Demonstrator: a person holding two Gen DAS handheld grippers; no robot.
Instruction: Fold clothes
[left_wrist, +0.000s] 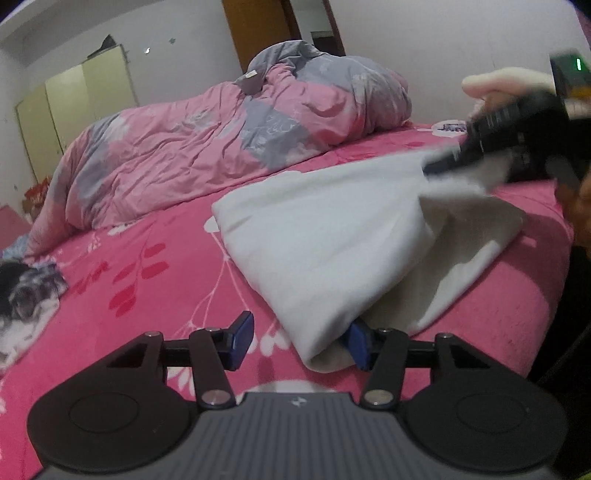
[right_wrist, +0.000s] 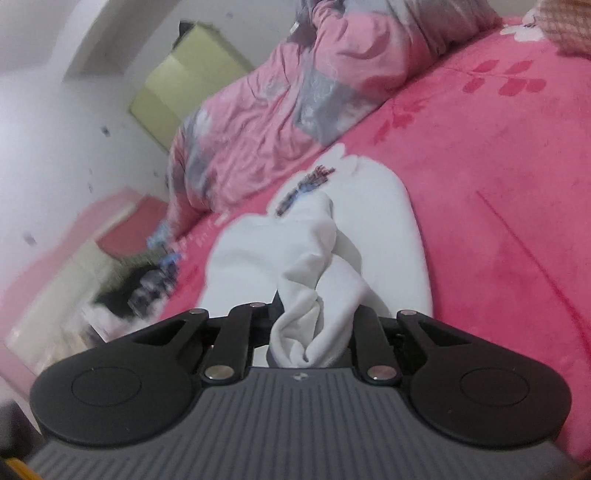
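Note:
A white garment (left_wrist: 332, 240) lies partly folded on the pink floral bed sheet (left_wrist: 147, 295). My left gripper (left_wrist: 301, 343) is low at its near corner. That corner rests against the right blue pad (left_wrist: 360, 345), while the left pad (left_wrist: 242, 339) stands apart from the cloth, so the jaws are open. In the left wrist view my right gripper (left_wrist: 436, 164) is blurred at the upper right, lifting the garment's far edge. In its own view the right gripper (right_wrist: 314, 325) is shut on a bunched fold of the white garment (right_wrist: 332, 229), which carries a small print (right_wrist: 306, 184).
A crumpled pink and grey quilt (left_wrist: 221, 147) fills the far side of the bed. A black and white garment (left_wrist: 26, 291) lies at the bed's left edge. Pale green wardrobe doors (left_wrist: 74, 99) stand behind. A gloved hand (left_wrist: 509, 81) holds the right gripper.

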